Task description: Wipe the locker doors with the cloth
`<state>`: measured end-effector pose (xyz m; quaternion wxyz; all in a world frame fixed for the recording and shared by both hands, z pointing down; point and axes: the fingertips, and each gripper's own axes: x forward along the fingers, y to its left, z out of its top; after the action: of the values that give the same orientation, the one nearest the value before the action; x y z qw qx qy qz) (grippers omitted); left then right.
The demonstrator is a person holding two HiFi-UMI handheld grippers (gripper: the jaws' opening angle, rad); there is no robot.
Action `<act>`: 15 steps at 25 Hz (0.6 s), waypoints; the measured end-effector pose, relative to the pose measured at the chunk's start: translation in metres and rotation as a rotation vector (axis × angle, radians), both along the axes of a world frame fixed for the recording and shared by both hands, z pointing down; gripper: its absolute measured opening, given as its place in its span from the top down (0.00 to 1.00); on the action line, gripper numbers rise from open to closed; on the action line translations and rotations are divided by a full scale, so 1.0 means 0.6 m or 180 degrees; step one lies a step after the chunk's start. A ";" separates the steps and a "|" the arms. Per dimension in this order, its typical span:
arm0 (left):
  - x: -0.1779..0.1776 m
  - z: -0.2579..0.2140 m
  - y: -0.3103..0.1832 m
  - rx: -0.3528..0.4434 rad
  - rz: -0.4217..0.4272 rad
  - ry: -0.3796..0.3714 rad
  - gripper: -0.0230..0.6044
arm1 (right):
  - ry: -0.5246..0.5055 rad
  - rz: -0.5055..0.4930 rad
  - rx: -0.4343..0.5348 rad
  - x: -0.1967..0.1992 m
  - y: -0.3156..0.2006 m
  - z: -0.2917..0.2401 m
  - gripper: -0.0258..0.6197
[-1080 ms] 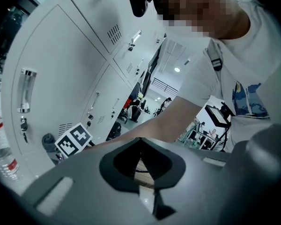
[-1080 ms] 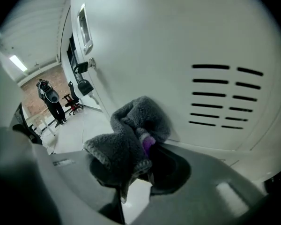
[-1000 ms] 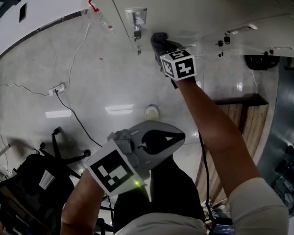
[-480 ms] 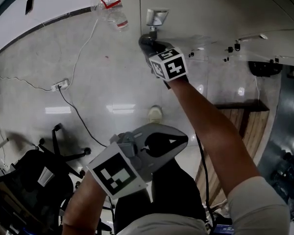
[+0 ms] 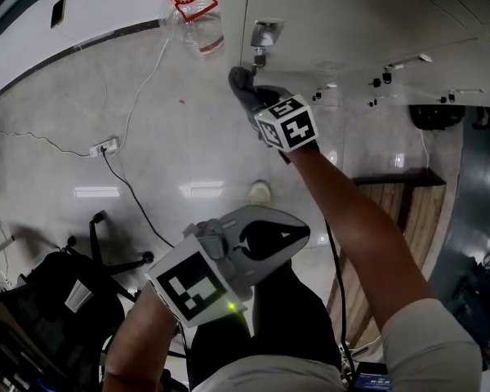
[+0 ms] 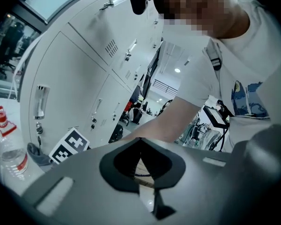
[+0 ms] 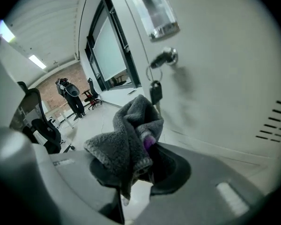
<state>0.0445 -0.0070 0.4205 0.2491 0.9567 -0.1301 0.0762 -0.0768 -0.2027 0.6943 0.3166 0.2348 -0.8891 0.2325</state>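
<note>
A person is bringing a grey cloth [image 7: 126,139] up against a white locker door [image 7: 225,88]. The right gripper [image 7: 136,175] is clamping its fingers tight on the bunched fabric, just below the lock [image 7: 165,57] and its dangling key [image 7: 155,93]. Whether the cloth is actually touching the panel cannot be told. The left gripper [image 5: 265,239] is hanging low, close to the person's body and well apart from the lockers, its fingers closed together on nothing. The job appears to be under way rather than finishing: the cloth is in hand and working around the lock area. The paint is showing no streaks or damp patches that would separate wiped from unwiped. The neighbouring doors [image 6: 98,55] along the row are likely waiting their turn.
</note>
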 end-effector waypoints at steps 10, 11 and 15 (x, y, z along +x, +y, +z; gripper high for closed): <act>-0.022 -0.130 0.108 0.0337 0.0078 0.0059 0.96 | -0.0209 0.0205 0.0302 0.139 0.208 -0.259 0.79; -0.028 -0.145 0.122 0.0384 0.0064 0.0034 0.96 | -0.0217 0.0206 0.0387 0.153 0.233 -0.297 0.79; -0.059 -0.217 0.193 0.0521 -0.0087 -0.0063 0.96 | -0.0223 0.0105 0.0711 0.186 0.359 -0.456 0.79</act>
<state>0.0089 0.1088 0.2904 0.1698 0.9712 -0.1514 0.0714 0.0350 0.0128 0.4208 0.2534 0.2748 -0.9161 0.1453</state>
